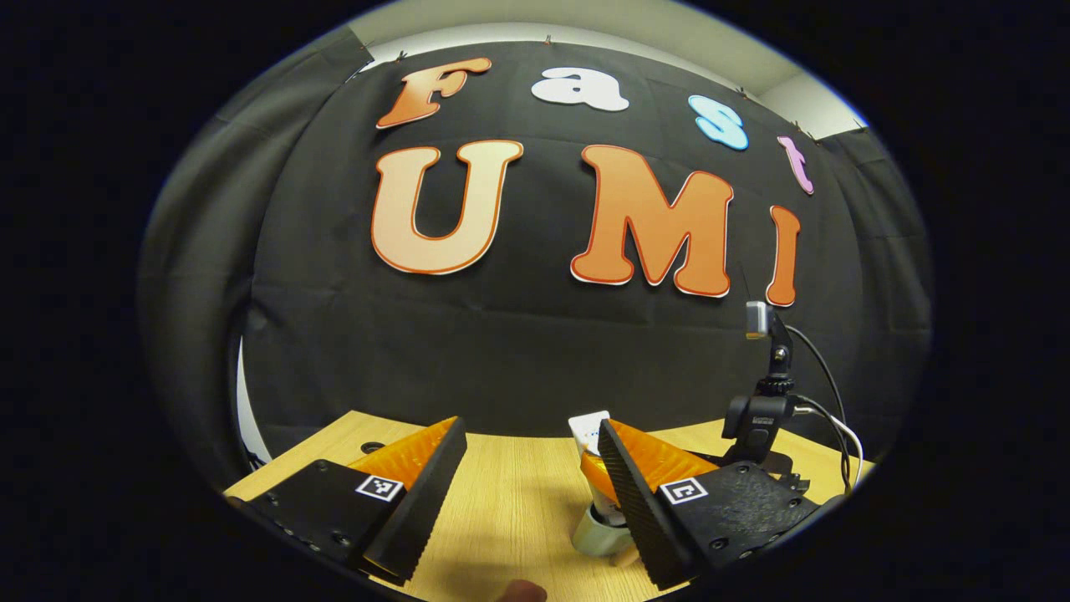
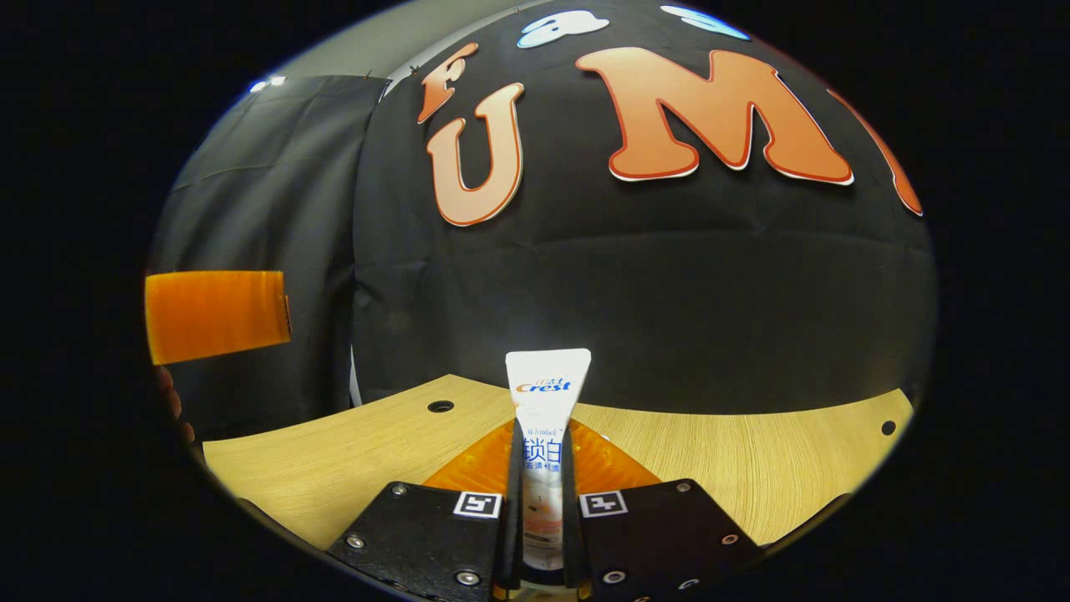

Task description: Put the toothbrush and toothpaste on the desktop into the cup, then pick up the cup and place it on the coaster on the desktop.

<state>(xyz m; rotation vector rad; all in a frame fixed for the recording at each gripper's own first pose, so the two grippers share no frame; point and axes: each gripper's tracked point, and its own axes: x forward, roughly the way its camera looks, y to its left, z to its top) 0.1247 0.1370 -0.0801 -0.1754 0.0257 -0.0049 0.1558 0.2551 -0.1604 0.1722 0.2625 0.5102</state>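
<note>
Small camera (image 1: 756, 319) on black clamp mount (image 1: 759, 422) at far right of wooden desk (image 1: 518, 493), cables (image 1: 832, 410) trailing right.

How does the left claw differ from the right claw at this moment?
The left claw stands open with nothing between its fingers; the right claw is shut on the toothpaste tube. The left claw's view shows bare desktop in its gap; the right claw holds the tube upright above the desktop. Both point toward the black cloth wall.

Toothpaste (image 1: 588, 428) mostly hidden behind tongs' finger (image 1: 644, 510)
</note>
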